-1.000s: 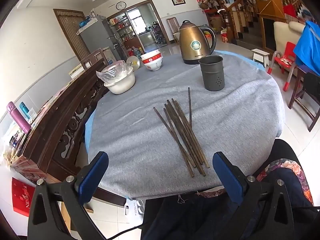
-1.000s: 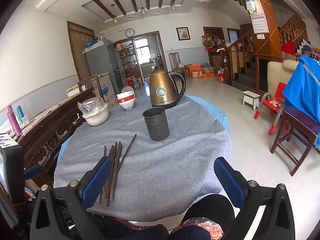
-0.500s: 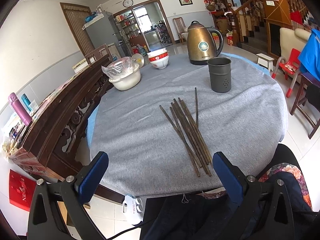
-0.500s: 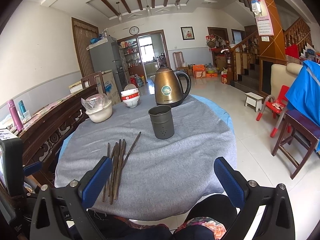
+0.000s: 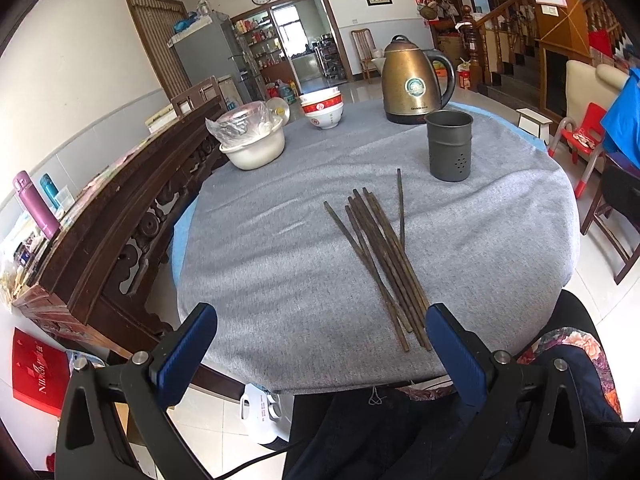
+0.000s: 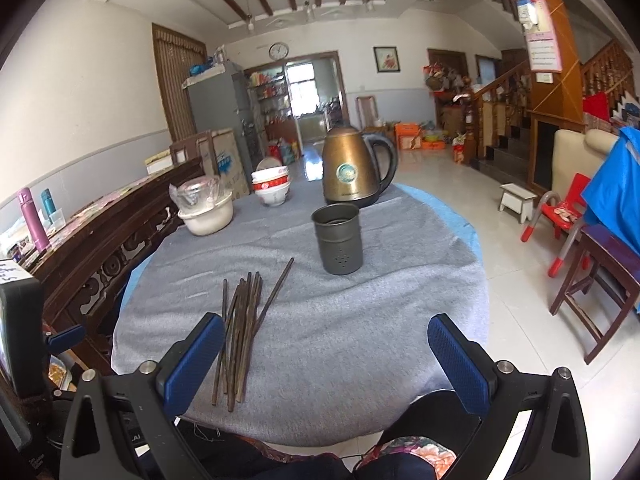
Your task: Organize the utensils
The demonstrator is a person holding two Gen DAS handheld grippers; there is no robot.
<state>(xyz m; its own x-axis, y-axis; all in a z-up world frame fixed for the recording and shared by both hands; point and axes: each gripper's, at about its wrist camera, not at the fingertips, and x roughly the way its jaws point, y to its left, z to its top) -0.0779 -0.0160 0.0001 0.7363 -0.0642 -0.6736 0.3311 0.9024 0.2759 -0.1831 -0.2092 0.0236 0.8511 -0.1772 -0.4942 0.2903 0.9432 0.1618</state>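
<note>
Several dark wooden chopsticks (image 5: 380, 252) (image 6: 242, 332) lie loose in a bundle on the grey tablecloth (image 5: 280, 248) (image 6: 360, 328), near the table's front edge. Behind them stands an empty dark grey perforated metal holder (image 5: 449, 145) (image 6: 338, 239). My left gripper (image 5: 320, 328) hovers open at the near edge, its right blue pad beside the chopsticks' near ends. My right gripper (image 6: 326, 340) is open too, with the left pad over the bundle's near part. Neither holds anything.
A bronze electric kettle (image 5: 412, 80) (image 6: 352, 170) stands at the back. Stacked red-and-white bowls (image 5: 322, 110) (image 6: 271, 188) and a white bowl covered in plastic film (image 5: 250, 138) (image 6: 204, 210) sit at the back left. A carved wooden bench (image 5: 120, 216) borders the table's left; the person's lap lies below.
Both grippers have moved forward and tilted down a little toward the table, so the chopsticks and holder appear closer. Both stay open. Nothing on the table has moved.
</note>
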